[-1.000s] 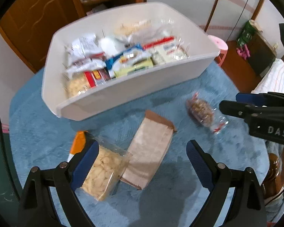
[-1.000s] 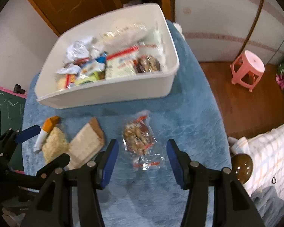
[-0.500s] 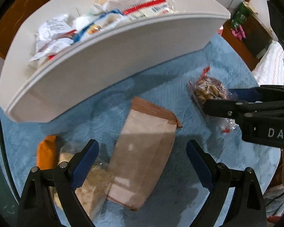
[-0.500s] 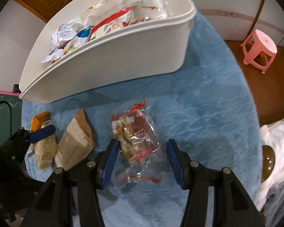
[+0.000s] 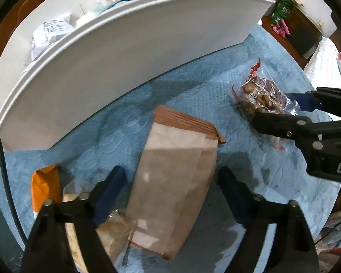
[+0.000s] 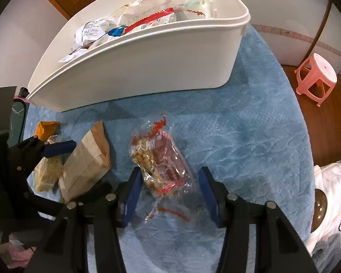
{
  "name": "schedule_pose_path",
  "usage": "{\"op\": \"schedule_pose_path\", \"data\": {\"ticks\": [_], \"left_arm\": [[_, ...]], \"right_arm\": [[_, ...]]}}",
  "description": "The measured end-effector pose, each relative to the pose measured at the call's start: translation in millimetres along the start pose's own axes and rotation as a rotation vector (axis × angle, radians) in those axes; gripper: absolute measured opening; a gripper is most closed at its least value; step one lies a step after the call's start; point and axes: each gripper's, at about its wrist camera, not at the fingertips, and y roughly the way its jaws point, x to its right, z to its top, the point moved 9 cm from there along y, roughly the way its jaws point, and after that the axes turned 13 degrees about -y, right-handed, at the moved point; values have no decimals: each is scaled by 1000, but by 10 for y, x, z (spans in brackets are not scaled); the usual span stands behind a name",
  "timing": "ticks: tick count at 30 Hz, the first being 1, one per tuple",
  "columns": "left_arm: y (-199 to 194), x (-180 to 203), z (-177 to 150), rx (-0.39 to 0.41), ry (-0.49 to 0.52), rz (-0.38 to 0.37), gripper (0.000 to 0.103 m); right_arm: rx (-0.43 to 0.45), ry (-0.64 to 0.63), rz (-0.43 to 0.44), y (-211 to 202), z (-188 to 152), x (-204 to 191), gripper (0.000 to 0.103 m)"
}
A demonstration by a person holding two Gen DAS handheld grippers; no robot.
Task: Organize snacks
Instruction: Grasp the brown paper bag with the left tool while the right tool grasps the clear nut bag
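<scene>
A brown paper bag (image 5: pixel 177 182) lies flat on the blue tablecloth, between the open jaws of my left gripper (image 5: pixel 170 179). A clear packet of pale snacks with an orange end (image 5: pixel 45 188) lies under the left finger. A clear packet of nut snacks with red print (image 6: pixel 161 161) lies between the open jaws of my right gripper (image 6: pixel 168 182); it also shows in the left wrist view (image 5: pixel 261 97). The white bin (image 6: pixel 147 59) behind holds several snack packets.
The bin's near wall (image 5: pixel 125 56) stands close behind the paper bag. The round table drops off to the right, where a pink stool (image 6: pixel 316 77) stands on the wooden floor. The left gripper (image 6: pixel 54 150) sits beside the paper bag (image 6: pixel 86 161) in the right wrist view.
Both grippers have come down and forward towards the table. The left one now straddles the paper bag and the right one straddles the nut packet. Both stay open.
</scene>
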Motion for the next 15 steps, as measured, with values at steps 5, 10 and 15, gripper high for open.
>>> {"op": "schedule_pose_path", "data": {"ticks": [5, 10, 15], "left_arm": [[-71, -61, -49, -11, -31, -7, 59], [-118, -119, -151, -21, -106, -17, 59], [-191, -136, -314, -28, -179, -42, 58]], "right_arm": [[5, 7, 8, -67, -119, 18, 35], [-9, 14, -9, -197, -295, 23, 33], [-29, 19, -19, -305, -493, 20, 33]]}}
